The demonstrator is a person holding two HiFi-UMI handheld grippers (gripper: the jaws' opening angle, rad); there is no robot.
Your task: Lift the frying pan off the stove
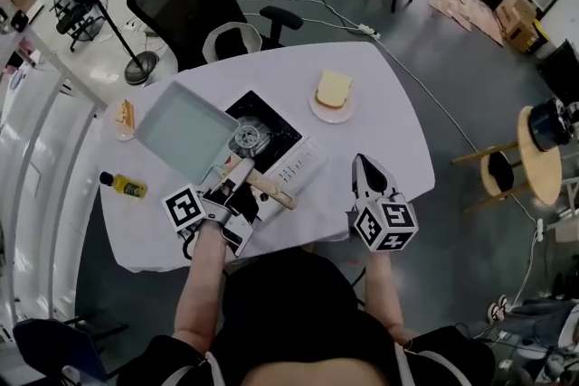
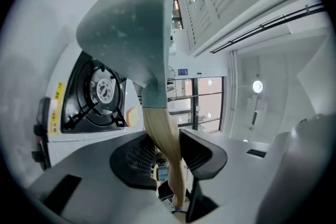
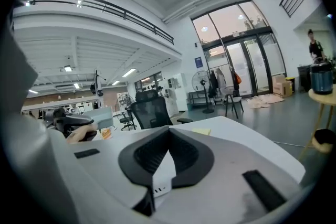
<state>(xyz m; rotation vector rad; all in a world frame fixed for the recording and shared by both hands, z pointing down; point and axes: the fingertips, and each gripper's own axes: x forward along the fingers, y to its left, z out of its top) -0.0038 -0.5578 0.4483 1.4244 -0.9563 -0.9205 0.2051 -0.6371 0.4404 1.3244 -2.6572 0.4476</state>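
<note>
A square grey-green frying pan (image 1: 184, 131) with a wooden handle (image 1: 271, 192) hangs tilted above and left of the white portable stove (image 1: 298, 165). The stove's black burner (image 1: 251, 136) is uncovered. My left gripper (image 1: 242, 182) is shut on the handle. The left gripper view looks up at the pan's underside (image 2: 131, 23), with the handle (image 2: 164, 136) pinched between the pads and the burner (image 2: 100, 91) below and left. My right gripper (image 1: 365, 173) hovers over bare tablecloth to the right of the stove. Its jaws (image 3: 169, 136) are shut with nothing between them.
A white-clothed table (image 1: 389, 127) carries a plate with bread (image 1: 333, 93) at the back, a small plate of food (image 1: 125, 117) at the left edge and a yellow bottle (image 1: 123, 185) at front left. A black office chair (image 1: 194, 0) stands behind the table, a stool (image 1: 541, 154) to the right.
</note>
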